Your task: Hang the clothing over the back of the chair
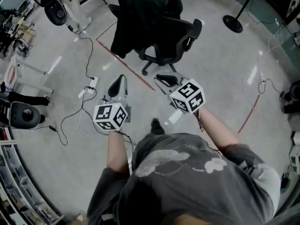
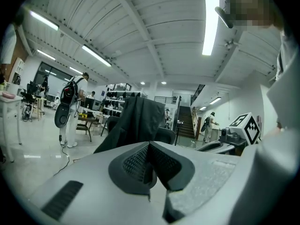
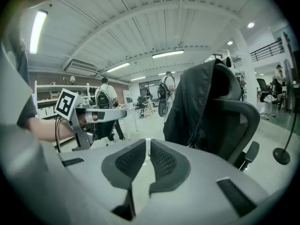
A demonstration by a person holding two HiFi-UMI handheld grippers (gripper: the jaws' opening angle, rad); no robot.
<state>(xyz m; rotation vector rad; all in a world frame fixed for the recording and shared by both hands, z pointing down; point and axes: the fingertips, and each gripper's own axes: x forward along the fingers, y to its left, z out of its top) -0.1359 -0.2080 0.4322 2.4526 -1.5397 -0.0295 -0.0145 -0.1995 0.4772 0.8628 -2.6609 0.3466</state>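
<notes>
A black jacket (image 1: 136,18) hangs draped over the back of a black office chair (image 1: 180,41), its hem reaching down past the seat. In the left gripper view the jacket (image 2: 136,121) shows ahead above the jaws; in the right gripper view it (image 3: 197,107) covers the chair's back (image 3: 239,121) at the right. My left gripper (image 1: 121,78) (image 2: 148,145) is held back from the chair, its pads together and nothing between them. My right gripper (image 1: 159,77) (image 3: 148,141) is also short of the chair, empty, its pads nearly touching.
A red tape line (image 1: 124,62) crosses the floor in front of the chair. A white power strip with trailing cables (image 1: 91,86) lies to the left. A round black stand base (image 1: 233,23) sits at the far right. People (image 3: 104,102) stand in the background.
</notes>
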